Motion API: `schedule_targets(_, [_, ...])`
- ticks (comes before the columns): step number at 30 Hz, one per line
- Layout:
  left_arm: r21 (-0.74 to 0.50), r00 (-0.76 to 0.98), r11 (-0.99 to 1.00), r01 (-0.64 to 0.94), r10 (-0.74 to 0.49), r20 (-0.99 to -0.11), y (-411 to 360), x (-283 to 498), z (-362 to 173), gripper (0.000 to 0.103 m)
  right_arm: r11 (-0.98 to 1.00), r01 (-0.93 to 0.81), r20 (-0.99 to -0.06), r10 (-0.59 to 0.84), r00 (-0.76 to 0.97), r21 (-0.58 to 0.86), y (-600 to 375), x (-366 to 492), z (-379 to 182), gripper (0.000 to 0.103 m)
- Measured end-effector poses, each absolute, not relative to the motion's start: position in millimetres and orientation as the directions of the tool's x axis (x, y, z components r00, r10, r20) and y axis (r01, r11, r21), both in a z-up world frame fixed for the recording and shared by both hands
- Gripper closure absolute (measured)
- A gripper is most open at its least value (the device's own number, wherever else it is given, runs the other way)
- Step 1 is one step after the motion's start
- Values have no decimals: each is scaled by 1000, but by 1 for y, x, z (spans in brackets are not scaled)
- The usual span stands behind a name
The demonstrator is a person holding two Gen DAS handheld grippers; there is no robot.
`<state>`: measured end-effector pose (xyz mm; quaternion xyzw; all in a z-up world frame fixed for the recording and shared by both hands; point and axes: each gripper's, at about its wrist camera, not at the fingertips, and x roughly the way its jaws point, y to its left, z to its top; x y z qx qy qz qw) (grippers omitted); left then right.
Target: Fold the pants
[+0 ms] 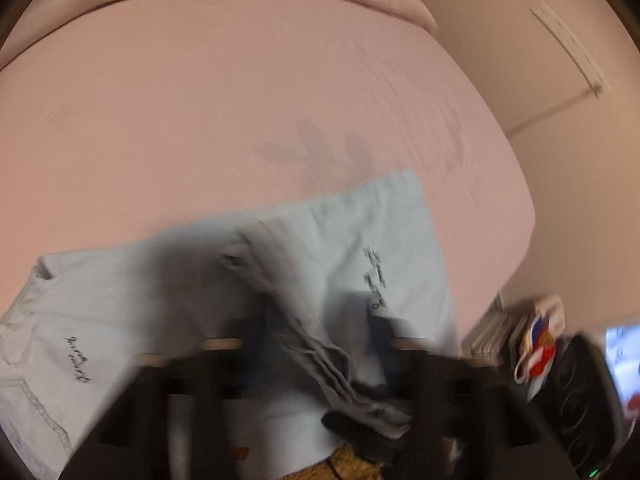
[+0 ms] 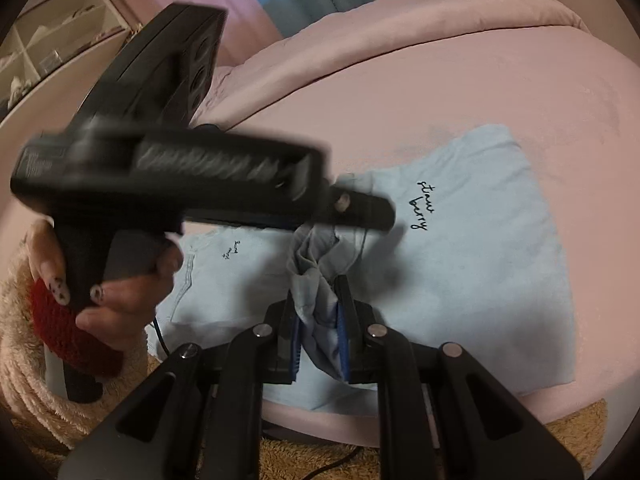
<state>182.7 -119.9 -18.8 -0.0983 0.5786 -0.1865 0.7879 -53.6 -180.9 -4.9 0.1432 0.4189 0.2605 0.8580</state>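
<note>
The pants [image 2: 472,272] lie pale blue on the pink bed [image 2: 460,92], partly doubled over. The left hand-held gripper [image 2: 360,212] hangs over the bunched middle seam; I cannot tell its grip. The right hand-held gripper [image 2: 318,340] pinches that bunched cloth. Folding looks underway, with smoothing and further folds left.

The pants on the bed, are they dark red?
No, the pants are pale blue with small dark script lettering, lying on a pink bed, with a bunched fold pinched in the right gripper.

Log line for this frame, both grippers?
left gripper: over pants, grip unclear | right gripper: shut on bunched pants fabric | surface: pink bed
</note>
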Motion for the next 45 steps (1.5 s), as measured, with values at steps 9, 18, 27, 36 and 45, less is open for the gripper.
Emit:
schedule_targets(9, [-186,424,961,205,-259,-868,-69,167,12,99,779,-425,-608,626,489,461,-119,-46,11,88])
schedule_targets(18, [-88,358,989,122,-126,-925,-36,167,-46,98,800,-398,-708,590,387,449,-77,-27,-37,87])
schedule_targets(27, [-103,362,989,103,-134,-923,-32,159,-45,98,799,-362,-734,592,333,480,-98,-23,-15,62])
schedule_targets(36, [-192,472,973,127,-230,-851,-40,127,-6,98,927,-150,-775,370,512,344,-203,-28,2,97])
schedule_targets(45, [-88,393,981,173,-151,-907,-66,105,-75,98,925,-114,-789,369,491,361,-214,-63,-26,103])
